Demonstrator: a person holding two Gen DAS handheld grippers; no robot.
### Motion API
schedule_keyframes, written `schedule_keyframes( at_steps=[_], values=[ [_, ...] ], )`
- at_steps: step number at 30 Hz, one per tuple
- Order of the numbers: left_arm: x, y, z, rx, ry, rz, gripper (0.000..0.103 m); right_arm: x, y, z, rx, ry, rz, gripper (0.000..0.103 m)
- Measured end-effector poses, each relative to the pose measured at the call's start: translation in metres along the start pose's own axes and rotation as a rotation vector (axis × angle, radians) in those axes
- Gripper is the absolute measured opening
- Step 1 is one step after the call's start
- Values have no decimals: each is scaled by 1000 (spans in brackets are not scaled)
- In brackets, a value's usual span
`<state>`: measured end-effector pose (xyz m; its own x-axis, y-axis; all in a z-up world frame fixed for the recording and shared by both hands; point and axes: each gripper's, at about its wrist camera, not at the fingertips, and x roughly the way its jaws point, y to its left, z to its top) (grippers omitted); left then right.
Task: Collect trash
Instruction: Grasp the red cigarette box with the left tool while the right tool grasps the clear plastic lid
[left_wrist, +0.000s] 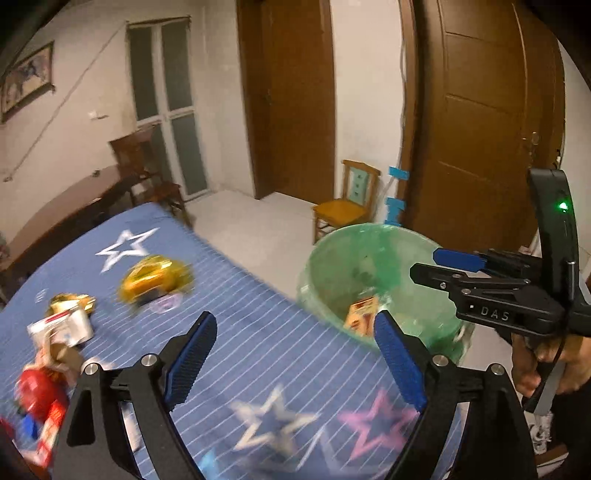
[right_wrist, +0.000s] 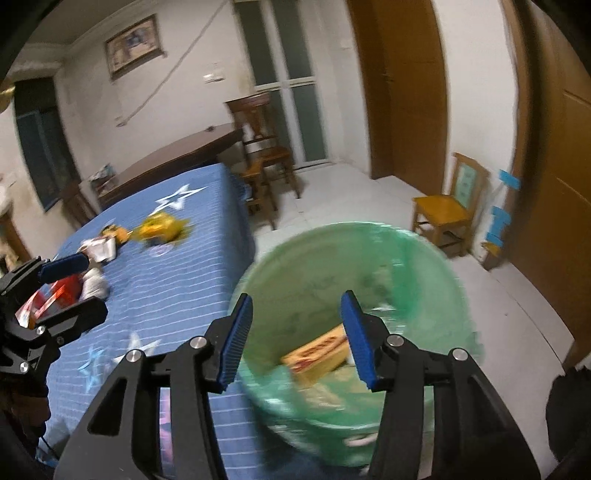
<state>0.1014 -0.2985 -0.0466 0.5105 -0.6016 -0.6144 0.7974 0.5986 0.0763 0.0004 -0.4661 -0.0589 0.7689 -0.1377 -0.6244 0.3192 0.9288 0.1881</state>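
A bin lined with a green bag (left_wrist: 373, 273) (right_wrist: 332, 273) stands on the floor beside the blue striped table (left_wrist: 258, 332) (right_wrist: 177, 266). A yellow carton (right_wrist: 319, 356) (left_wrist: 360, 314) lies inside it. My right gripper (right_wrist: 295, 339) is open and empty above the bin's mouth; it also shows in the left wrist view (left_wrist: 428, 264). My left gripper (left_wrist: 291, 354) is open and empty over the table's near edge. On the table lie a gold wrapper (left_wrist: 155, 277) (right_wrist: 160, 227), a white packet (left_wrist: 62, 326) (right_wrist: 99, 247) and a red package (left_wrist: 40, 402) (right_wrist: 62, 291).
A small yellow chair (left_wrist: 347, 206) (right_wrist: 447, 210) stands by the brown doors. A dark wooden chair (right_wrist: 266, 147) and a long dark table (right_wrist: 173, 158) sit past the far end of the blue table. Pale tiled floor lies around the bin.
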Motion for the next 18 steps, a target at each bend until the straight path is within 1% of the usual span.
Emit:
schedule_keyframes(
  at_steps=[4, 7, 11, 13, 15, 16, 18],
  values=[
    [-36, 35, -30, -32, -12, 71, 88, 5, 42, -8, -63, 13, 67, 47],
    [-61, 70, -58, -95, 5, 130, 88, 12, 72, -15, -108, 33, 126, 46],
    [-100, 125, -97, -230, 27, 215, 88, 23, 116, -29, -155, 84, 213, 46],
    [-118, 144, -115, -287, 17, 239, 88, 28, 139, -36, -184, 110, 259, 46],
    [-146, 162, -138, -347, -8, 281, 88, 30, 162, -42, -221, 129, 299, 46],
    [-157, 170, -147, -362, -17, 300, 88, 31, 176, -45, -245, 140, 329, 46],
    [-178, 184, -165, -387, -25, 360, 88, 32, 199, -48, -276, 151, 370, 46]
  ],
)
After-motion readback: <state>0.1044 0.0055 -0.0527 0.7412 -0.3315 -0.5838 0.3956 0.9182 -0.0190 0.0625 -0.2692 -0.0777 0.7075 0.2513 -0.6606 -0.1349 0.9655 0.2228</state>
